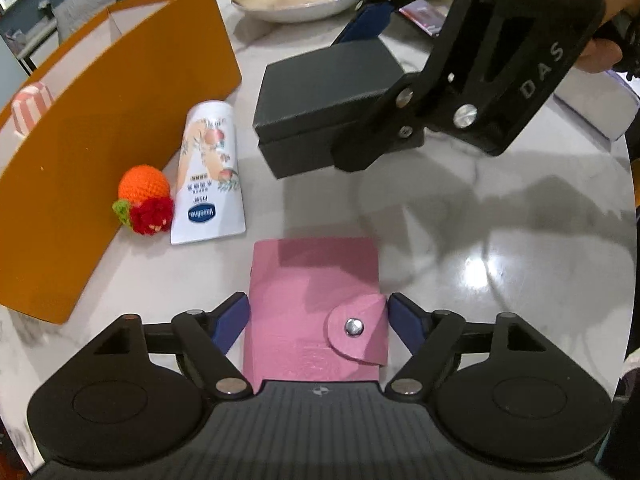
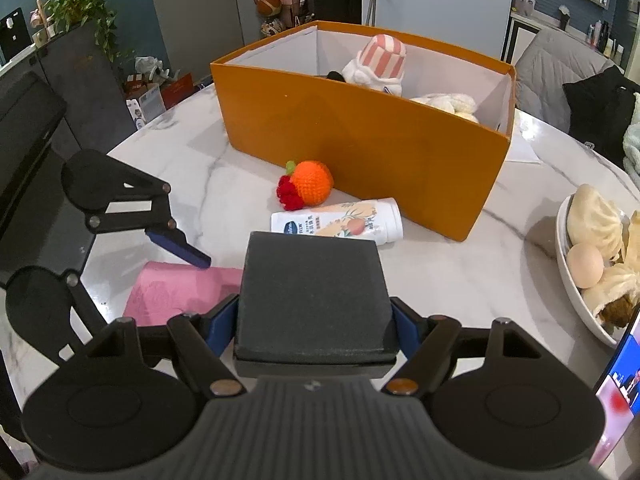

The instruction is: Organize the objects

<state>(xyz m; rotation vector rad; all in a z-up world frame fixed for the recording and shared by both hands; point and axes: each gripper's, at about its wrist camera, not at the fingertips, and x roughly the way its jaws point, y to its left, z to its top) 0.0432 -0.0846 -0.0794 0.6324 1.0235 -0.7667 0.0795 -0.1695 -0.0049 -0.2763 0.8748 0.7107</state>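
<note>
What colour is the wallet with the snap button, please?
The wallet is pink; the left wrist view shows it best.

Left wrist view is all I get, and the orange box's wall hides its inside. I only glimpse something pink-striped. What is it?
Observer: The pink-striped top sits on a white fluffy plush piece standing inside the orange box.
Operator: Anything else in there?
Observer: Yes, a cream knitted piece lies beside it, toward the box's right end.
Operator: And the plate, only buns?
Observer: No, an egg lies on the plate among the buns.
</note>
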